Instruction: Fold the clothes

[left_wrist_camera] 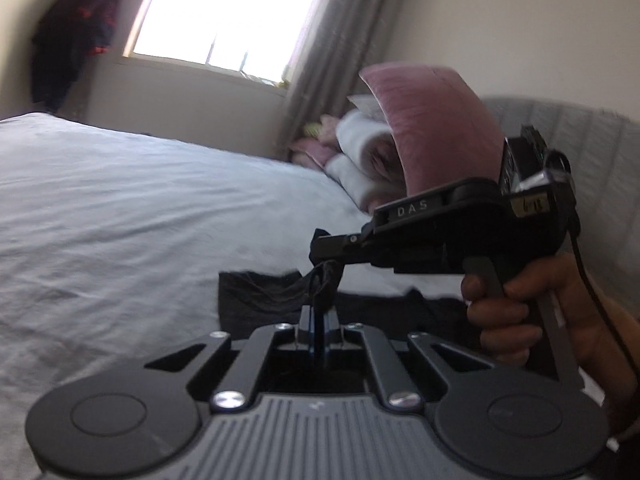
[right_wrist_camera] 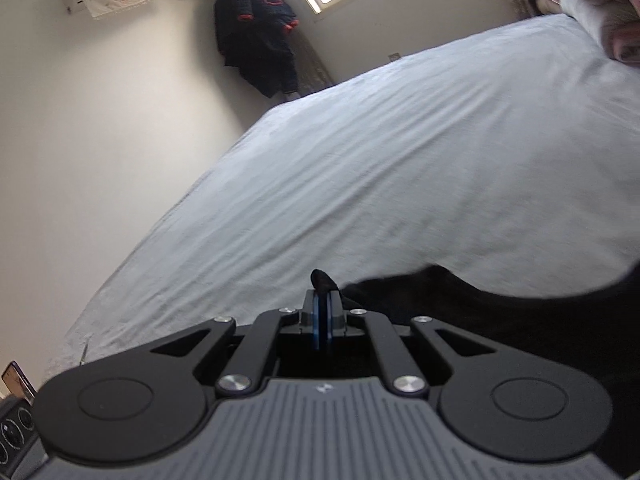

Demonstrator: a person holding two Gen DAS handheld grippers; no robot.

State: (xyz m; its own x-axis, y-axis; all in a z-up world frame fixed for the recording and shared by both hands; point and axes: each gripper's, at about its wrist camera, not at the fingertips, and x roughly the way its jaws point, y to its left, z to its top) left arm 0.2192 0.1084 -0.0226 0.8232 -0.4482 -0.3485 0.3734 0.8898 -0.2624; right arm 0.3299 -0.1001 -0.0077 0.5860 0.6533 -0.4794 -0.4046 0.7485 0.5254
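The left gripper (left_wrist_camera: 320,312) has its jaws pressed together on a bunched corner of the dark garment (left_wrist_camera: 264,292), which twists up in a tight rope from the pads. Just above it and to its right in the left wrist view, the right gripper (left_wrist_camera: 328,250), held by the person's hand (left_wrist_camera: 520,308), is also clamped on dark cloth, and the same grip shows in its own view (right_wrist_camera: 322,300), where a small tuft pokes out past the closed tips. The two grippers sit very near each other, almost touching.

Taking the bed (right_wrist_camera: 400,160) as landmark: the garment lies on the near part of the bed, partly lifted off the pale sheet at the pinched corners, with the rest spread low and dark toward the near edge (right_wrist_camera: 500,320). The pink pillow (left_wrist_camera: 436,128) and a heap of folded bedding (left_wrist_camera: 360,160) sit at the head end of the bed, beyond the garment.

My reading of the risks: each grip holds only a thin pinch, so a quick pull apart could slip a corner free and drop the cloth back in a heap. The twisted rope at the left jaws suggests the fabric is rolled, and spreading it without untwisting would likely give a crooked fold. The grippers being so close, they could also knock together, and a wide swing toward the head end might catch the pillow
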